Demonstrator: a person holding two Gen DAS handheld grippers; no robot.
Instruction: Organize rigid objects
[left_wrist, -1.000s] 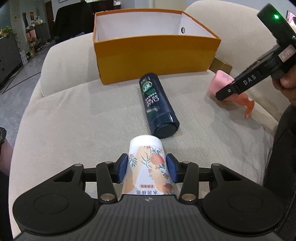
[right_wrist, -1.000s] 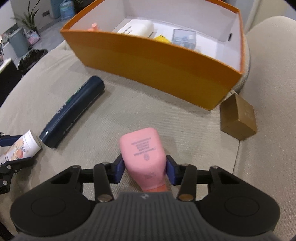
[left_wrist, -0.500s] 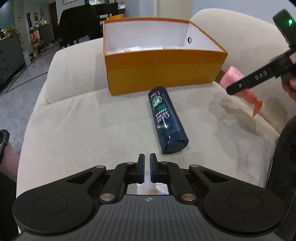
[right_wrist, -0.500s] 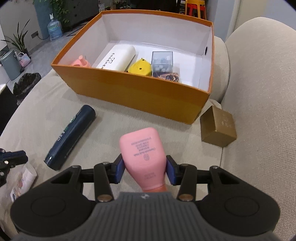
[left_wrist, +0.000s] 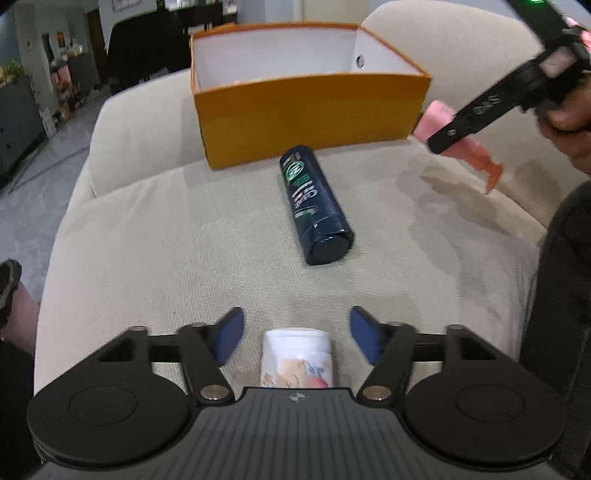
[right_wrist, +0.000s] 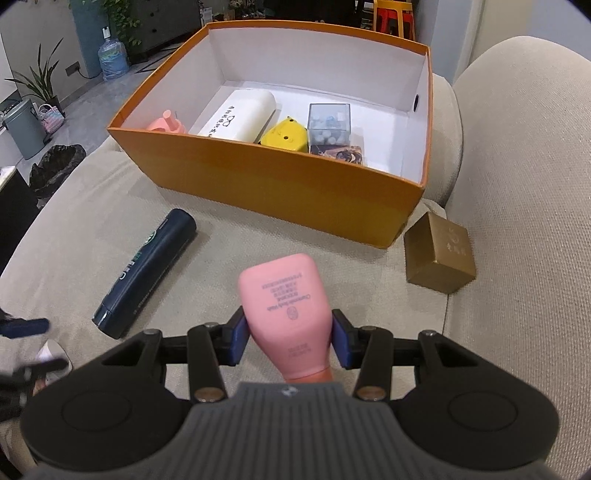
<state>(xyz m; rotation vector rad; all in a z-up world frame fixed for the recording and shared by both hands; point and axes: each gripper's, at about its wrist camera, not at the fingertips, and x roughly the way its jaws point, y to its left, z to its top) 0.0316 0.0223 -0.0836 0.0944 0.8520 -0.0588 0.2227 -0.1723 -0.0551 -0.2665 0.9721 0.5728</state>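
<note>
— How did the tongs stand?
— The left gripper (left_wrist: 295, 334) was spread, the floral tube (left_wrist: 297, 358) lying loose between its blue pads. The right gripper (right_wrist: 288, 338) pinched the pink bottle (right_wrist: 286, 310) above the couch (right_wrist: 258, 251), short of the orange box (right_wrist: 280, 184).

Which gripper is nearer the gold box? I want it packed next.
Right. The right gripper, holding the pink bottle, hangs beside the gold box; the left gripper is across the cushion.

Both wrist views face the orange box (left_wrist: 310, 110).
</note>
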